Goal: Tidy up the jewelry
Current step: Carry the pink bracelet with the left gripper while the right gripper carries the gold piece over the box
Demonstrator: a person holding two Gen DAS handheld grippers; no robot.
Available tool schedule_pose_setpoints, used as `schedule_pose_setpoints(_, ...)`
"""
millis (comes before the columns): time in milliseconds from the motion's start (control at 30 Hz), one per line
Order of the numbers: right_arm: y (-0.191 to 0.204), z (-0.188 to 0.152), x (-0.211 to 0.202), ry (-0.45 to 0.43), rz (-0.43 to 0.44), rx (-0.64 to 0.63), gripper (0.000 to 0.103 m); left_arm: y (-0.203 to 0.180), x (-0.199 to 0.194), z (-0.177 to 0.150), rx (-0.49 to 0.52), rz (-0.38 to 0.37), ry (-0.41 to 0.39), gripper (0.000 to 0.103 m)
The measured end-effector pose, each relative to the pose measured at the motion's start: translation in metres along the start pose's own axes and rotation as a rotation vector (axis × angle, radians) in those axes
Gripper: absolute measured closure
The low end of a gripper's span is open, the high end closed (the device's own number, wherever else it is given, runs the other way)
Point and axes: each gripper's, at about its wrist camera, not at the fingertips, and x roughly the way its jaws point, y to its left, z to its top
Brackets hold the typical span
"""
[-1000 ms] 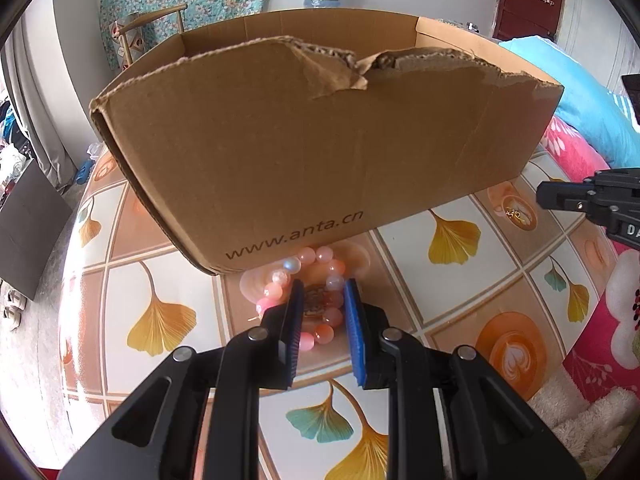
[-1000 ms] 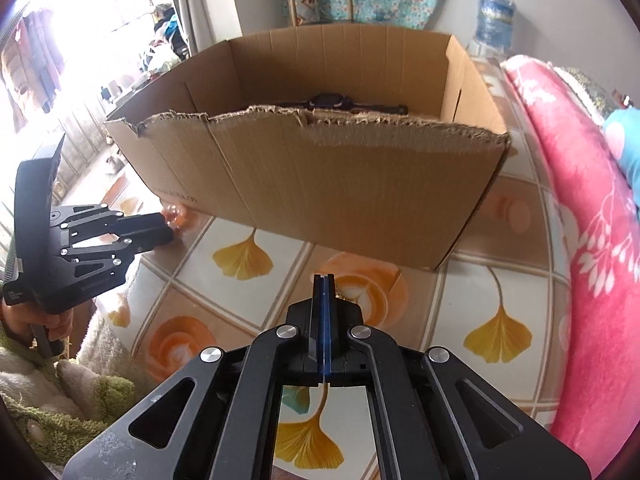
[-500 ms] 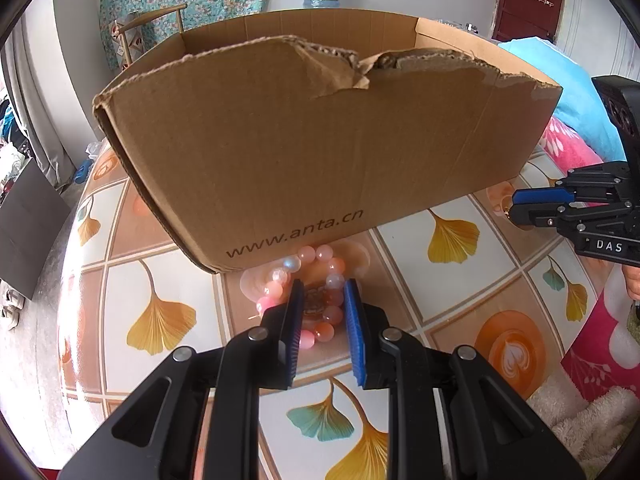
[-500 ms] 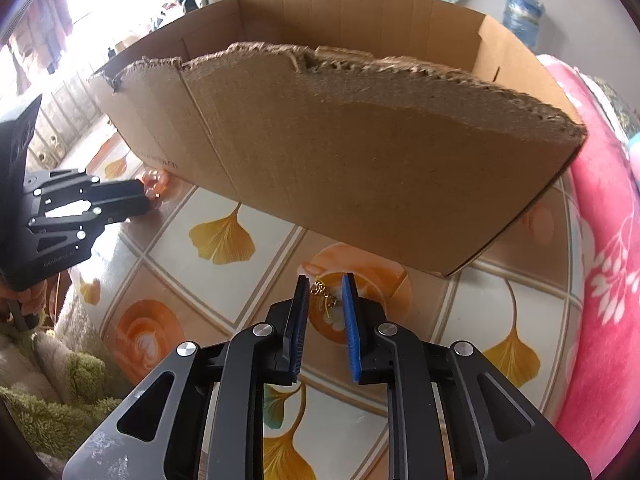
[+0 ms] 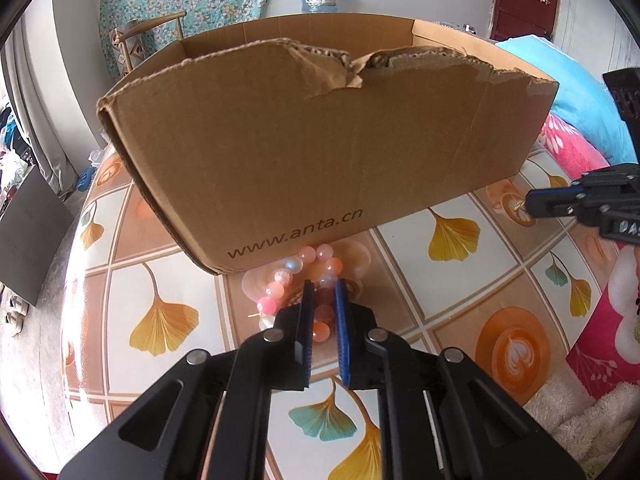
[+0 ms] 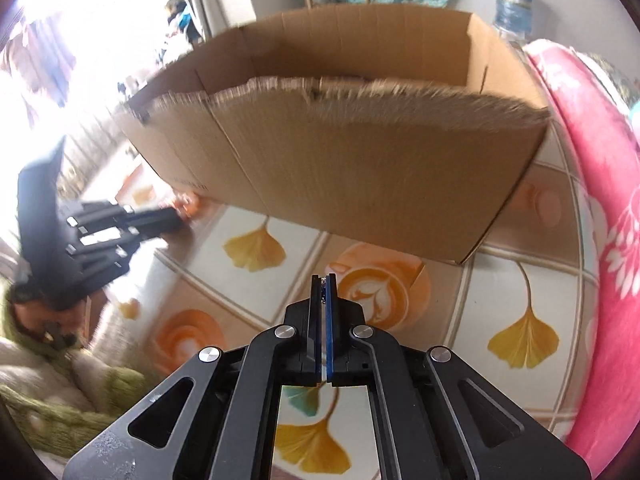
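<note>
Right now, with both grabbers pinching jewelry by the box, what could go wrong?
1. The left gripper, whose jaws have just been closing, grips only one side of the pink and orange beaded bracelet; the loop may slip free.
2. The right gripper pinches a tiny gold trinket at its very tips; it could drop unnoticed.
3. The torn brown cardboard box rim is ragged and might snag either piece.

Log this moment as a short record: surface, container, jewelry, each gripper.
surface: tablecloth with ginkgo-leaf print
container: open brown cardboard box, top edge torn
jewelry: pink and orange bead bracelet lying against the box front
left gripper: just closing, fingers pressing on the bracelet's beads
right gripper: shut on a small gold trinket, too small to identify
</note>
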Motion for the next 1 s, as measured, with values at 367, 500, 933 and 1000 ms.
schedule_pose_setpoints(367,-0.001,0.017,-0.05,-0.156,0.047,0.04,0.103,0.016,-0.045,0.002,-0.058,-0.048,-0.083,0.094)
schedule_pose_setpoints(500,0.005,0.031,-0.068,-0.213,0.073,0.027,0.103,0.018,-0.069,0.008,-0.061,-0.06,-0.126,0.094)
schedule_pose_setpoints(933,0.012,0.078,-0.095,-0.406,0.154,-0.015,0.103,0.031,-0.153,0.086,-0.058,-0.243,-0.396,0.094)
schedule_pose_setpoints(1000,0.01,0.079,-0.09,-0.408,0.154,-0.008,0.103,0.032,-0.146,0.103,-0.046,-0.24,-0.412,0.094)
